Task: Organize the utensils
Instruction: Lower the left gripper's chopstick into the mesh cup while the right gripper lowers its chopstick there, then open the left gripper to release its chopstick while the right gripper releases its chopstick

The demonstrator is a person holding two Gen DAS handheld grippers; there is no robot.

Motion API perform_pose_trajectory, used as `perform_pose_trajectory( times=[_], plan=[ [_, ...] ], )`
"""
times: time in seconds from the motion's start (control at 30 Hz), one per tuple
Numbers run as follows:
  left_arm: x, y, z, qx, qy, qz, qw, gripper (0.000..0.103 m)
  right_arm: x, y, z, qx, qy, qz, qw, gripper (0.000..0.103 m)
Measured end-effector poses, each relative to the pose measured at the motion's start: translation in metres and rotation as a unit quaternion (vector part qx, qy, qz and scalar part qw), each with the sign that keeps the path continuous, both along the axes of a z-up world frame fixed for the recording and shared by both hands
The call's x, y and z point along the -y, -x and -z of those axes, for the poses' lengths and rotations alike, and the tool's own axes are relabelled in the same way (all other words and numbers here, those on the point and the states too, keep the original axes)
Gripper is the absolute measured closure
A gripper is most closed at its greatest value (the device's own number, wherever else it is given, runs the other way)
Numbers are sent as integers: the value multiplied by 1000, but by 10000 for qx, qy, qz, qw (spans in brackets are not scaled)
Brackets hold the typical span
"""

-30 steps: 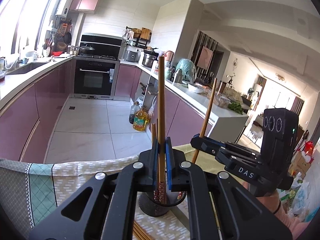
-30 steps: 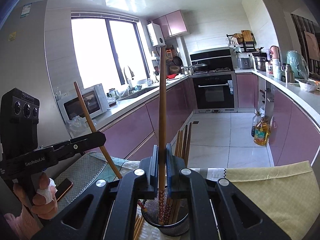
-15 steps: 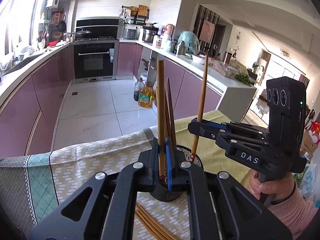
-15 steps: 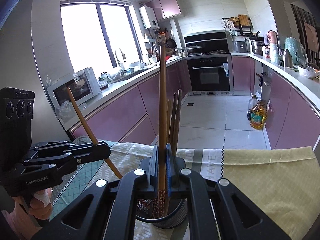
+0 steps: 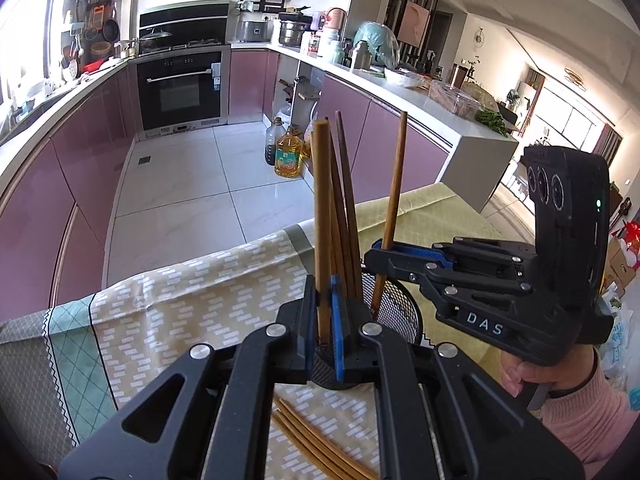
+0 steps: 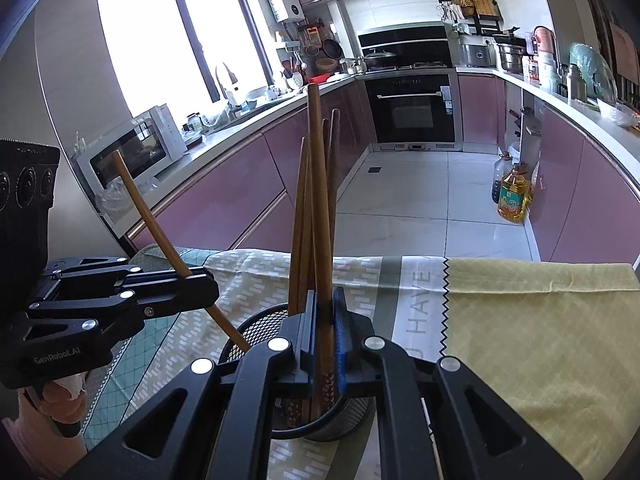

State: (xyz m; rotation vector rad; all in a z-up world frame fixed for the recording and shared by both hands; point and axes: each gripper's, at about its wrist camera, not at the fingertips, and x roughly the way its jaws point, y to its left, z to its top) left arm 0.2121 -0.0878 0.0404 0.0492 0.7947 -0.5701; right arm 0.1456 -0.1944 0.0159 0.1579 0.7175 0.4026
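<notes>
Left wrist view: the left gripper point(image 5: 323, 312) has its jaws clamped on a long light-brown wooden chopstick point(image 5: 321, 216), its lower end already inside the black wire-mesh holder point(image 5: 400, 308) on the cloth-covered bench point(image 5: 192, 300). The right gripper point(image 5: 380, 252) enters from the right, gripping a second brown chopstick point(image 5: 394, 184) tilted over the same cup. More loose chopsticks point(image 5: 312, 444) lie on the cloth in front. Judgement: each stick should be let down until its tip bears on the cup floor, one at a time, so they neither cross nor tip the light cup. Readable: "DAS" on the right gripper's body.

Right wrist view: the right jaws are closed on the patterned-tipped stick, standing among several already in the cup. Readable: "GenRobot.AI" on the left gripper, "HAVE" on the cloth.
</notes>
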Motion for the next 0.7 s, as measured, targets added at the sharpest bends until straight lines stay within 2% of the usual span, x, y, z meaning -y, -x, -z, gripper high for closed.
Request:
perform_pose_trajectory(
  times=[0.27,0.37,0.53,0.6,0.63,0.7],
  plan=[
    [9,-18,8,-95,108,-54,9999,94,4,-3,2,0,-117,94,9999,94],
    [6,-16,11,-85,155,-77,9998,92,6,1,-2,93,-176,111,9997,82],
    [-4,-3,11,60,319,-186,9993,86,6,10,-7,262,-190,116,9994,71],
    [-9,7,10,199,358,-257,9988,76,7,15,-9,322,-194,104,9992,65],
    [-11,13,9,282,355,-289,9986,74,7,17,-10,353,-195,97,9991,58],
    [-17,27,6,471,317,-374,9977,72,7,25,-13,447,-196,69,9988,54]
  ],
)
